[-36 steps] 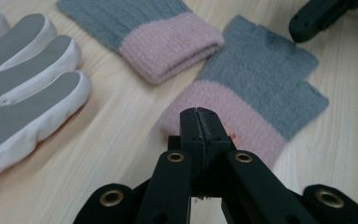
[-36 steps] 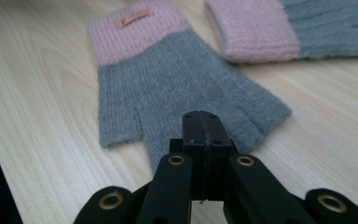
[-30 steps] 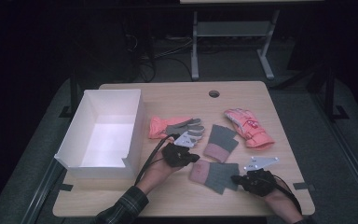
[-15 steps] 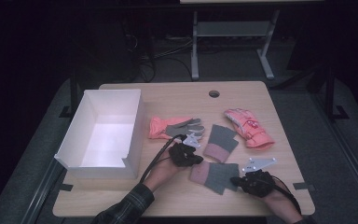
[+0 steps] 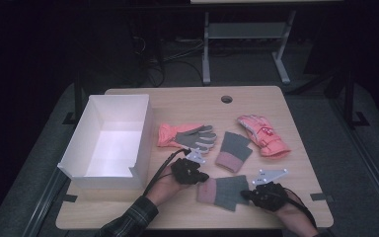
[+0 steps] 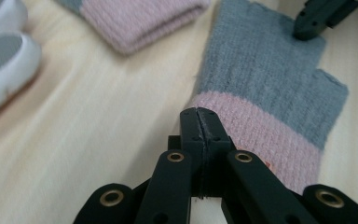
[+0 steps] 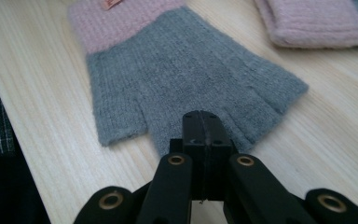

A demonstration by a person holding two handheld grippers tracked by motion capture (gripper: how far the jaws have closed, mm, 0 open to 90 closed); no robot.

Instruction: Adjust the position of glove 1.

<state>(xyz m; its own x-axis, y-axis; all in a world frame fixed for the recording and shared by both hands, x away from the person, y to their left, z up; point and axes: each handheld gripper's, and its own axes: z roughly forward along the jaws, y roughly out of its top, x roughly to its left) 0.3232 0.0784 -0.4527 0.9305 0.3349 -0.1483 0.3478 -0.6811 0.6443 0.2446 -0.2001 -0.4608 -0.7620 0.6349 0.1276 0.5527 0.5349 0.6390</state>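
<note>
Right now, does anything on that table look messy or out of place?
Nothing looks damaged or spilled. The gloves are just scattered: one grey-and-pink knit glove lies apart from its mate, outside the white box.

Table layout, gloves and box
Box (image 5: 109,140) sits left; nearest glove (image 5: 222,191) lies between left gripper (image 5: 203,176) and right gripper (image 5: 245,194); second glove (image 5: 233,150) behind it; two more gloves (image 5: 186,136) (image 5: 263,135) farther back.

Grey knit fingerless glove (image 5: 223,192) with pink cuff lies flat near the table's front edge. Cuff points left, finger openings right.
</note>
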